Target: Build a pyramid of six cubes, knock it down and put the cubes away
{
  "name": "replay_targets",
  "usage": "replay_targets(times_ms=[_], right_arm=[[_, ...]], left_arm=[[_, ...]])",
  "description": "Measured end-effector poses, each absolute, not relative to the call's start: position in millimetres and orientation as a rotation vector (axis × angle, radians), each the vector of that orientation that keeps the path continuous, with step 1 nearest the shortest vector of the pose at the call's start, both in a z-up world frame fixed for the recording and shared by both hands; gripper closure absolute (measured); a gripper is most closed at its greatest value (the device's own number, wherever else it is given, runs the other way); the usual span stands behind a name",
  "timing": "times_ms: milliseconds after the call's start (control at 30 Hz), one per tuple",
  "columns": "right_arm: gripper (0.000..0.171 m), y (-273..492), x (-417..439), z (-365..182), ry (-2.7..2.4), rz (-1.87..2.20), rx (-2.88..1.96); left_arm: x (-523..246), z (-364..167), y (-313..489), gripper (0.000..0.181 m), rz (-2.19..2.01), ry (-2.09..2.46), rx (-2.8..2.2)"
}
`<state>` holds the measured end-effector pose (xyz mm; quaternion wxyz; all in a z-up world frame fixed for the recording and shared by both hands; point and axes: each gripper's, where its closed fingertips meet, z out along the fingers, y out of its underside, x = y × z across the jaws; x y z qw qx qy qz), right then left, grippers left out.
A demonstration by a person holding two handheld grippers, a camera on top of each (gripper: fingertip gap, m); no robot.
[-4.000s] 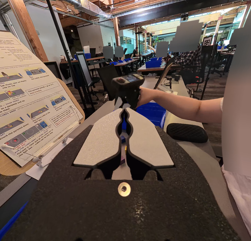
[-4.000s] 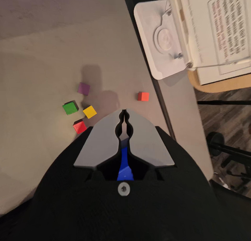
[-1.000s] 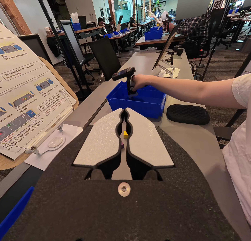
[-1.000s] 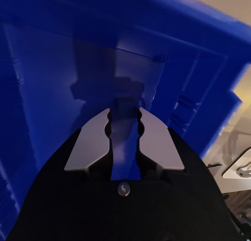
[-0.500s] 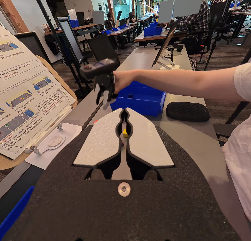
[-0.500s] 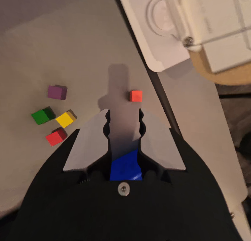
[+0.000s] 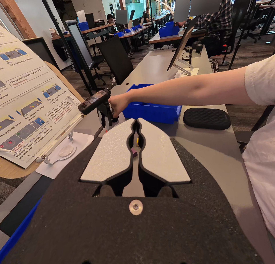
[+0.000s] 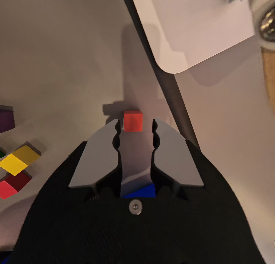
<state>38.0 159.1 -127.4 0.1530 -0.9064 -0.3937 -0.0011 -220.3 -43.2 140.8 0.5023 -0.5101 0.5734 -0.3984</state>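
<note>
My right gripper (image 8: 135, 120) is open and empty, pointing down just above an orange cube (image 8: 132, 121) that lies on the grey mat between its fingertips. To the left lie a yellow cube (image 8: 19, 159), a red cube (image 8: 12, 186) and a purple cube (image 8: 6, 119); a sliver of a green cube (image 8: 1, 153) shows at the edge. My left gripper (image 7: 136, 120) is shut and empty, held over the mat. Through its gap I see a yellow cube (image 7: 137, 142) and a purple cube (image 7: 134, 153). In the left wrist view my right gripper (image 7: 106, 125) hangs low over the mat.
A blue bin (image 7: 150, 112) stands on the table beyond the mat, with a black wrist pad (image 7: 206, 118) to its right. An instruction board on a white stand (image 7: 65, 151) is at the left; its base (image 8: 193, 33) lies close to the orange cube. A blue edge (image 7: 17, 233) shows lower left. Left tips to right tips: about 40 centimeters.
My right gripper let go of a blue cube in the blue bin, came out, swung left over the mat and dropped down over the orange cube, still open. My left gripper stayed shut.
</note>
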Motion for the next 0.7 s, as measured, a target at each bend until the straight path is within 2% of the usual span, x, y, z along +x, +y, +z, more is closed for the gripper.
replay_targets(times_ms=[300,333,467,567,700], right_arm=[[0.137,150,38,-145,-1.128,0.036,-2.662],[0.143,151,38,-145,-1.135,0.029,-2.65],[0.144,148,36,-142,-1.108,0.063,-2.654],[0.144,147,29,-117,-1.103,0.076,-2.588],[0.143,133,17,-31,-1.05,0.045,-2.392]], left_arm=[[-221,141,-44,0.181,-0.976,1.39,-1.226],[-220,141,-45,0.181,-0.98,1.393,-1.223],[-219,140,-45,0.181,-0.995,1.395,-1.226],[-219,139,-43,0.181,-0.987,1.396,-1.231],[-219,138,-42,0.181,-0.991,1.394,-1.236]])
